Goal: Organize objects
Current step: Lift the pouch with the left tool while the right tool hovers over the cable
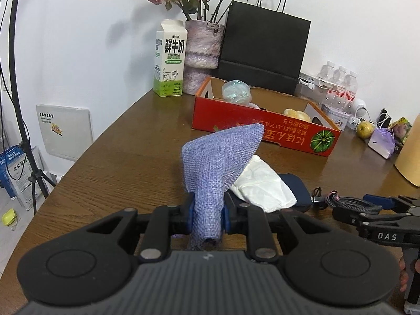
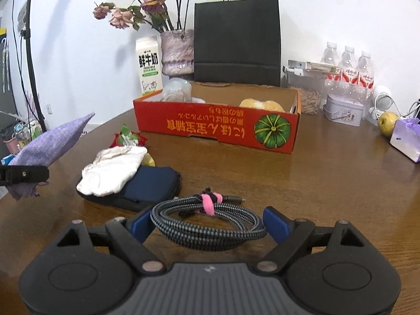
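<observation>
My left gripper [image 1: 208,216] is shut on a blue-purple woven cloth pouch [image 1: 218,157] and holds it above the wooden table; the pouch also shows in the right wrist view [image 2: 50,144]. My right gripper [image 2: 208,224] is open, its blue pads on either side of a coiled braided cable [image 2: 207,225] with a pink tie, lying on the table. A red cardboard box [image 1: 265,128] [image 2: 218,128] with a pumpkin print stands behind, holding a clear plastic item [image 2: 177,90] and a yellow object [image 2: 261,105]. A white cloth [image 2: 113,170] lies on a dark blue case [image 2: 149,186].
A milk carton [image 1: 170,60], a vase of dried roses [image 1: 202,50] and a black paper bag [image 1: 262,50] stand at the back. Water bottles [image 2: 349,65], a tin [image 2: 344,110], a pear [image 2: 388,123] and a purple packet [image 2: 407,141] sit right. A red-green wrapper [image 2: 126,137] lies left of the box.
</observation>
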`<state>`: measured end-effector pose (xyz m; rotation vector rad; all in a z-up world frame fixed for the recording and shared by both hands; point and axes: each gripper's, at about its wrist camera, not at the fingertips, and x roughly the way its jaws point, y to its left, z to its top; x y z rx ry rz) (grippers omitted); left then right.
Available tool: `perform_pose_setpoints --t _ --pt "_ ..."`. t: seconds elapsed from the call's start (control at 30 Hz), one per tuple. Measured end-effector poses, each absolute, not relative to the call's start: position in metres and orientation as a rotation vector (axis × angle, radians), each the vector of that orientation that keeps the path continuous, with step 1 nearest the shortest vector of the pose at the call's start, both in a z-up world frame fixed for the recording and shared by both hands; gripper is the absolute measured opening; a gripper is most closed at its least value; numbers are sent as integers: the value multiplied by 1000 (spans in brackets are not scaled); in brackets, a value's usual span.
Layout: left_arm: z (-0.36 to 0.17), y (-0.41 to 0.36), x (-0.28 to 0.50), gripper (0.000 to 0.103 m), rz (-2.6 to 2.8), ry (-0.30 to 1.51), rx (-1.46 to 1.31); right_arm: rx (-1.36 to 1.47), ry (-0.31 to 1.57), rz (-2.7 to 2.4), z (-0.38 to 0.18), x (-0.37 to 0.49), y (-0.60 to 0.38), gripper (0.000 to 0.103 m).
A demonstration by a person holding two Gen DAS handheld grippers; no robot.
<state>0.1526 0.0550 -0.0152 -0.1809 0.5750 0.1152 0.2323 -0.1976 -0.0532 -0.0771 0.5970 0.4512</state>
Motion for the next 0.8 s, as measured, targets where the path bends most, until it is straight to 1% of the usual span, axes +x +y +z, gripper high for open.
perform_pose_setpoints --t 0.17,0.3,0.37,0.4,0.43,0.57,0.6,0.67,0.8 --pt "-18 55 151 21 115 589 -183 -105 675 460 -65 237 -195 88" --pt "-20 57 148 21 112 590 -191 -140 692 457 -70 242 -189 89" --pt "-20 57 147 21 111 590 -194 -149 696 448 -71 246 -186 95" --pt "-21 57 146 21 110 590 -195 -148 702 440 -72 248 -184 101" --pt "-21 57 146 21 111 589 -195 -147 706 433 -73 250 -183 103" --pt "-21 58 145 21 110 588 -198 -140 694 424 -75 251 -184 103" --pt "-21 59 145 21 109 588 -199 -139 693 424 -75 250 -185 101" --pt "-21 58 145 21 104 586 -200 -132 684 432 -73 248 -186 89" --pt "-19 57 144 21 95 583 -196 -121 671 421 -72 245 -190 88"
